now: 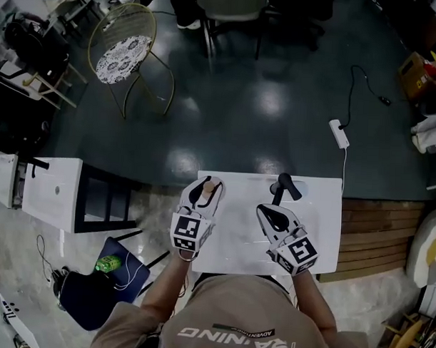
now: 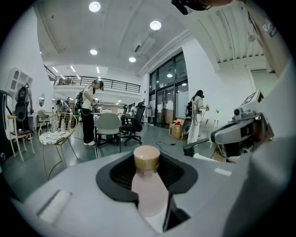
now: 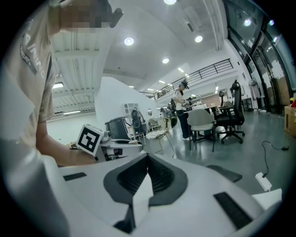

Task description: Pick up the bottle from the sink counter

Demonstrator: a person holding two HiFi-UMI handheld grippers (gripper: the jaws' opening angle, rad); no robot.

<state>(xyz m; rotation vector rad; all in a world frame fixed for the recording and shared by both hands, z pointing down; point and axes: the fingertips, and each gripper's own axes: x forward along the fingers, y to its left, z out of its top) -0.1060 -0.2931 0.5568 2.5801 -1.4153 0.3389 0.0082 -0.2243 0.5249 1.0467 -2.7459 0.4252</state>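
A small bottle (image 2: 148, 190) with a pale pink body and a tan cap stands upright between the jaws of my left gripper (image 2: 147, 163), and the black pads close on its neck. In the head view the tan cap of the bottle (image 1: 210, 185) shows at the tip of the left gripper (image 1: 205, 191), above the far left part of a white table (image 1: 324, 209). My right gripper (image 1: 282, 185) hovers over the table's far right part. In the right gripper view the jaws of the right gripper (image 3: 148, 163) meet with nothing between them.
A wire chair (image 1: 127, 48) stands on the dark floor beyond the table. A black frame (image 1: 106, 201) and a white cabinet (image 1: 53, 192) stand at the left. A power strip (image 1: 339, 132) lies on the floor and wooden boards (image 1: 380, 232) sit at the right.
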